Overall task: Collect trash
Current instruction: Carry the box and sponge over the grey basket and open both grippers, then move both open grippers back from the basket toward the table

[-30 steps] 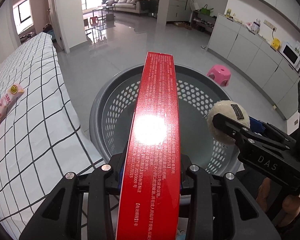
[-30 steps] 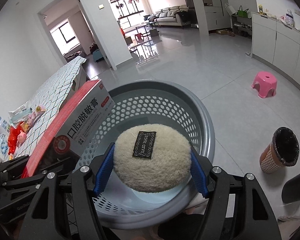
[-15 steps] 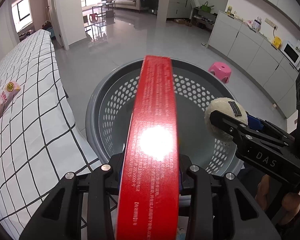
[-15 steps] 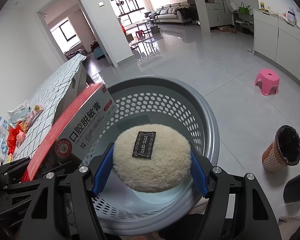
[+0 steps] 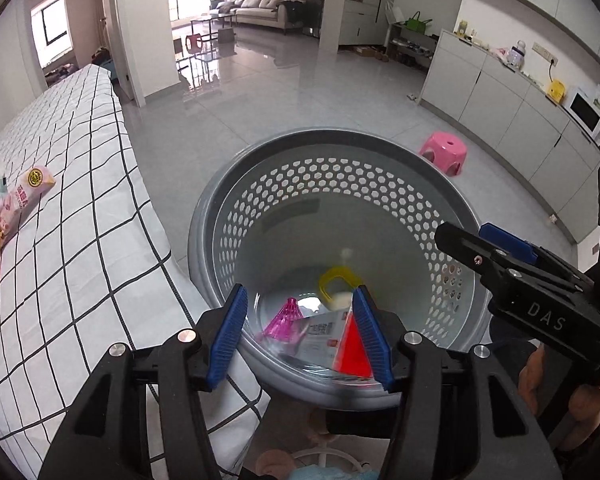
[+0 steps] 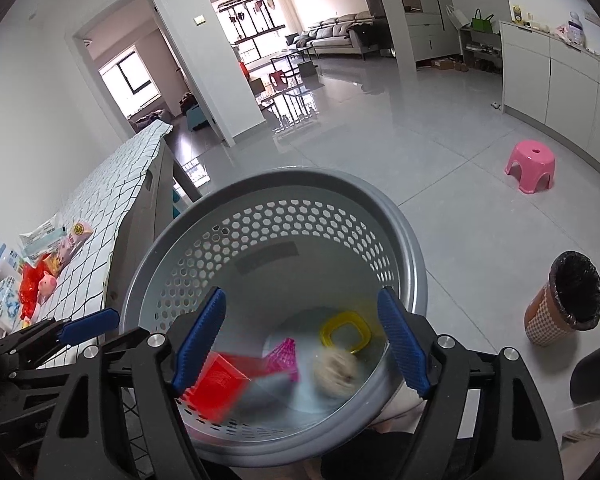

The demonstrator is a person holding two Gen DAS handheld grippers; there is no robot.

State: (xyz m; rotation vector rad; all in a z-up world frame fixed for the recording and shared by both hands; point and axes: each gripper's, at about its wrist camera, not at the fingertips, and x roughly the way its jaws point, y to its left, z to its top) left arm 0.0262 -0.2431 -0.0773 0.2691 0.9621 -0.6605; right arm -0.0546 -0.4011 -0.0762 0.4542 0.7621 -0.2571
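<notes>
Box (image 6: pixel 216 380) and puff (image 6: pixel 336 370) in basket (image 6: pixel 404 236), table (image 5: pixel 80 184) left, stool (image 5: pixel 444 152) beyond

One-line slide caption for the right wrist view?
Right gripper opening empty above the grey perforated basket, where the red box and fluffy puff land blurred.

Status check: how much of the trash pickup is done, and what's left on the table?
Done: red box and fluffy puff lie in the grey basket. In hand: nothing; left gripper and right gripper jaws are opening, empty. Left: packets on the checked table.
</notes>
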